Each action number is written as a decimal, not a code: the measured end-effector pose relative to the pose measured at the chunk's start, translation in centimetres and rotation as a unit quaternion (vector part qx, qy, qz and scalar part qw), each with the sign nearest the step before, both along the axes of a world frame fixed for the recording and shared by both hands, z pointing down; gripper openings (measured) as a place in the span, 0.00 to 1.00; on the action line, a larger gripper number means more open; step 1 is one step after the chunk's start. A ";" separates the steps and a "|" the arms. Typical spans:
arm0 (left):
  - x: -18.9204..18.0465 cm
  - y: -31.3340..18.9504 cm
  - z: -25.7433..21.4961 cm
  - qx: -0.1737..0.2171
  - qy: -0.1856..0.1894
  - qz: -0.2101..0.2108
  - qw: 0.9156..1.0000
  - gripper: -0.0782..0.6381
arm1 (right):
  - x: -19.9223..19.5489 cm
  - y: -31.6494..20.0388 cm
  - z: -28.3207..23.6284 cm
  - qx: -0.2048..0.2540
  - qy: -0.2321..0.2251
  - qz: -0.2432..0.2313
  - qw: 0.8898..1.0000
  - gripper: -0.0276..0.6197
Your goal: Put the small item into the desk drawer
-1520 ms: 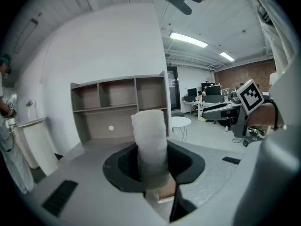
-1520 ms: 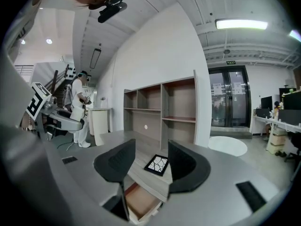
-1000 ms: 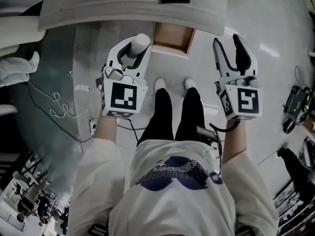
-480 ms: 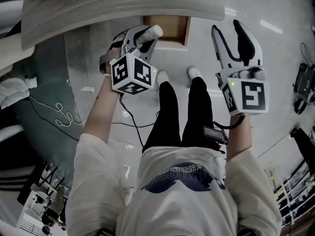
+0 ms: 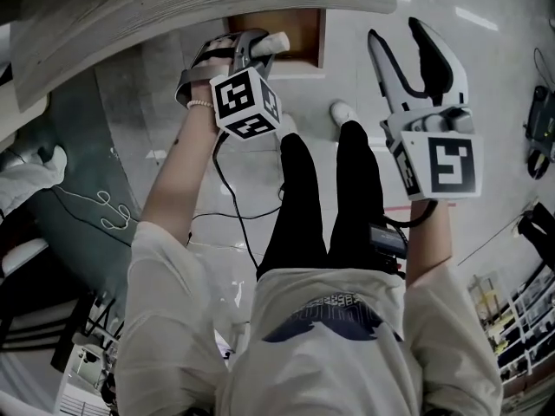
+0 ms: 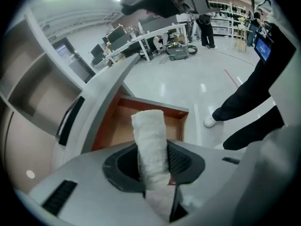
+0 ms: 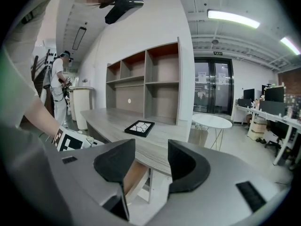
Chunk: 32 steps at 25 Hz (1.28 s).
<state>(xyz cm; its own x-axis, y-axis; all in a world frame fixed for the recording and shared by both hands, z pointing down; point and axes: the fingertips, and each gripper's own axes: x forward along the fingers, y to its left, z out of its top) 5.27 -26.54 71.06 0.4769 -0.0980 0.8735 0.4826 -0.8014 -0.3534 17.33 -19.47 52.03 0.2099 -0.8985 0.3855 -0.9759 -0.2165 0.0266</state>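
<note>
A small white rolled cloth [image 6: 150,142] stands upright between the jaws of my left gripper [image 6: 153,161], which is shut on it. In the head view the left gripper [image 5: 251,48] reaches under the desk's front edge, and the white rolled cloth [image 5: 276,40] hangs over the left edge of the open wooden drawer [image 5: 299,31]. The left gripper view looks down into the drawer [image 6: 120,126], whose bottom is bare wood. My right gripper [image 5: 396,35] is held out to the right of the drawer, open, with nothing between its jaws. The right gripper [image 7: 151,166] faces the grey desk [image 7: 117,126].
The grey desk top [image 5: 173,7] overhangs the drawer. A black framed picture [image 7: 139,127] lies on it. The person's legs [image 5: 334,189] and a white shoe [image 5: 342,111] are just below the drawer. A cable [image 5: 104,208] lies on the floor at left. Shelves [image 7: 150,84] stand behind the desk.
The left gripper has moved forward and up with the white roll, from in front of the desk to the open drawer's edge. The right gripper has hardly shifted.
</note>
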 end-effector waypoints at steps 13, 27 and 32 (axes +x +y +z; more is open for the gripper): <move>2.2 1.5 4.3 0.031 -0.035 0.044 0.998 0.28 | 0.5 0.6 0.5 0.014 -0.001 0.016 1.000 0.37; 2.0 1.1 7.4 0.041 -0.096 0.048 0.993 0.28 | 1.0 0.4 0.1 0.014 0.016 0.022 1.000 0.38; 1.6 0.6 8.0 0.047 -0.108 0.047 0.992 0.28 | 1.0 0.4 0.1 0.014 0.017 0.024 0.999 0.38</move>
<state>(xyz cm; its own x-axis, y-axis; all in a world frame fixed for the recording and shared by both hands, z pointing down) 6.91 -25.90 79.11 0.2903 -0.1483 0.9454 0.6265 -0.7173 -0.3049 18.37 -19.06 52.11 0.2648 -0.8974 0.3530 -0.9632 -0.2636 0.0526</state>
